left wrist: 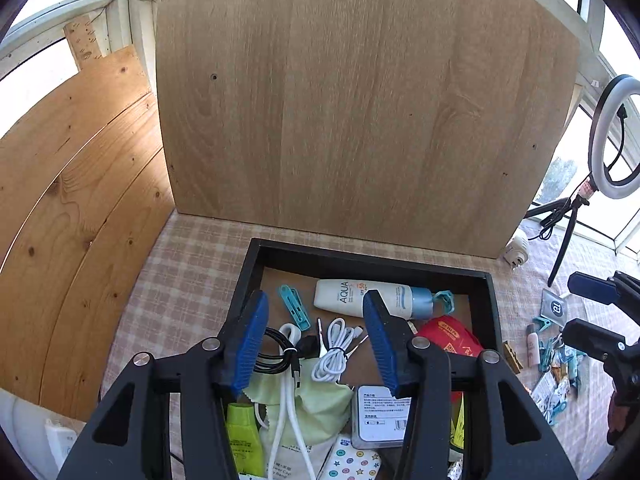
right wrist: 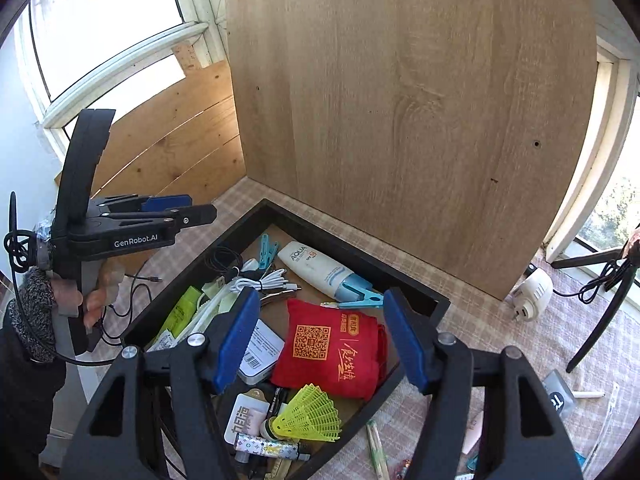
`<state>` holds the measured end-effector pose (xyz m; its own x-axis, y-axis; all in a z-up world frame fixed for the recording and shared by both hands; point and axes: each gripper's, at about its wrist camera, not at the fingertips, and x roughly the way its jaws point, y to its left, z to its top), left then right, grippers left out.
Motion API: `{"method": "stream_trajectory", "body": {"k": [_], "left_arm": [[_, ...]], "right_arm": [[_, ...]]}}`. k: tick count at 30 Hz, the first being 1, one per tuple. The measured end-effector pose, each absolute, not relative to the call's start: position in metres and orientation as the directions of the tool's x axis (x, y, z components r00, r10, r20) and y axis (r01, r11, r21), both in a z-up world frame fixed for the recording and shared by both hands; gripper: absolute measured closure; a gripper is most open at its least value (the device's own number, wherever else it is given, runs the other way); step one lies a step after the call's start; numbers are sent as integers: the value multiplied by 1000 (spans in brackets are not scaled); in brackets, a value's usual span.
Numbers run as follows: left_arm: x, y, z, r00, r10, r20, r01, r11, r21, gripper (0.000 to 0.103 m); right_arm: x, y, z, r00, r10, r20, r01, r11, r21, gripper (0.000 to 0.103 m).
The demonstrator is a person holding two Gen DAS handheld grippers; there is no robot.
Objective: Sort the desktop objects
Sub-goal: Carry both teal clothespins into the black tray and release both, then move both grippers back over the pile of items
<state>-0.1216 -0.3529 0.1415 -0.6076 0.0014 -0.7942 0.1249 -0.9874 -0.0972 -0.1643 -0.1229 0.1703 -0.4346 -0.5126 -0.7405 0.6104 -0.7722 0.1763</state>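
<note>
Left gripper (left wrist: 316, 340) tilted downward, jaws apart, nothing between the pads — right gripper (right wrist: 320, 336) likewise open and empty. Hand (right wrist: 100, 292) grips the left handle.

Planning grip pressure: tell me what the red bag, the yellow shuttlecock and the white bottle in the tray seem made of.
Red bag: matte woven-looking cloth, since it creases softly. Yellow shuttlecock: likely moulded plastic, with a ribbed mesh skirt. White bottle: probably smooth plastic with a slight sheen, printed label, blue cap.
</note>
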Motion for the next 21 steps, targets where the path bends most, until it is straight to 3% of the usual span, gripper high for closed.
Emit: {"method": "stream_trajectory", "body": {"k": [6, 10, 21], "left_arm": [[-94, -338, 157, -628, -6, -778, 120, -989, -90, 56], [-70, -319, 172, -653, 3, -757, 104, -990, -94, 44], [-1, -257, 190, -679, 47, -733, 39, -994, -100, 28]], "right_arm": [[-152, -92, 173, -458, -485, -745, 565, -806, 176, 39], [-137, -69, 170, -489, -424, -762, 524, -841, 132, 39], [-85, 22, 177, -603, -305, -737, 379, -923, 71, 36]]}}
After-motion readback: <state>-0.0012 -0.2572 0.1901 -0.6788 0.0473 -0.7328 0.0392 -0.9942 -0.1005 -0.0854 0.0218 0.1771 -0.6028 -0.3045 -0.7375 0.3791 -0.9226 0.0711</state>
